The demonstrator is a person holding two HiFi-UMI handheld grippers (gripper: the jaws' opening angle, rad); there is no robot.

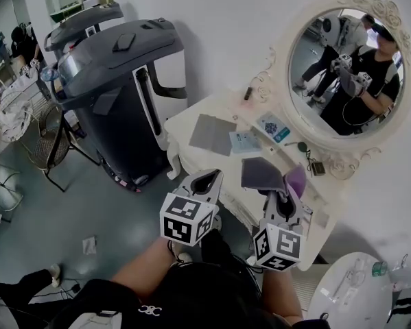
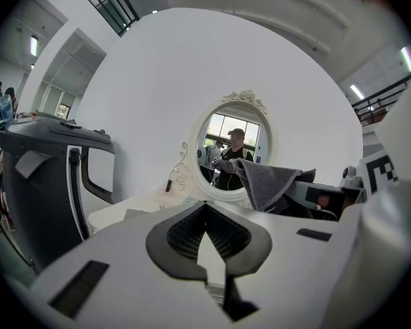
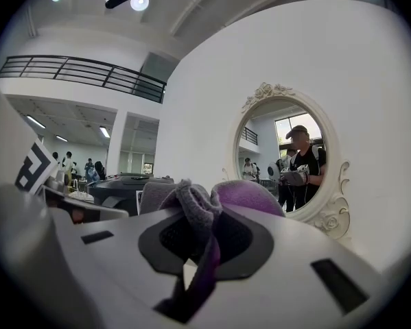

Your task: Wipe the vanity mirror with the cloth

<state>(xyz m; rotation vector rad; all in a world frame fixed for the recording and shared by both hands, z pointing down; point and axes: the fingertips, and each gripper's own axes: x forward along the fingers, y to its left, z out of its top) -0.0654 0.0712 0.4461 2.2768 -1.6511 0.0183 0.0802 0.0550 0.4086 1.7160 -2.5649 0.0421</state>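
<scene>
The oval vanity mirror [image 1: 346, 67] in its white ornate frame stands at the back of the white vanity table [image 1: 184, 123], ahead and to the right. My right gripper [image 1: 282, 199] is shut on a bunched grey and purple cloth [image 1: 263, 172], held above the table's front edge, short of the glass. In the right gripper view the cloth [image 3: 250, 196] bulges out of the right gripper [image 3: 195, 219], with the mirror [image 3: 287, 160] beyond. My left gripper [image 1: 208, 179] hovers beside it on the left, shut and holding nothing. The left gripper view shows the left gripper [image 2: 205, 208], the cloth [image 2: 267, 180] and the mirror [image 2: 234, 157].
A tall dark grey machine [image 1: 123, 81] stands left of the vanity. A flat grey cloth [image 1: 212, 134] and small packets [image 1: 245, 141] lie on the tabletop. A round white side table [image 1: 356, 293] is at the lower right, a wire chair [image 1: 51, 139] at the left.
</scene>
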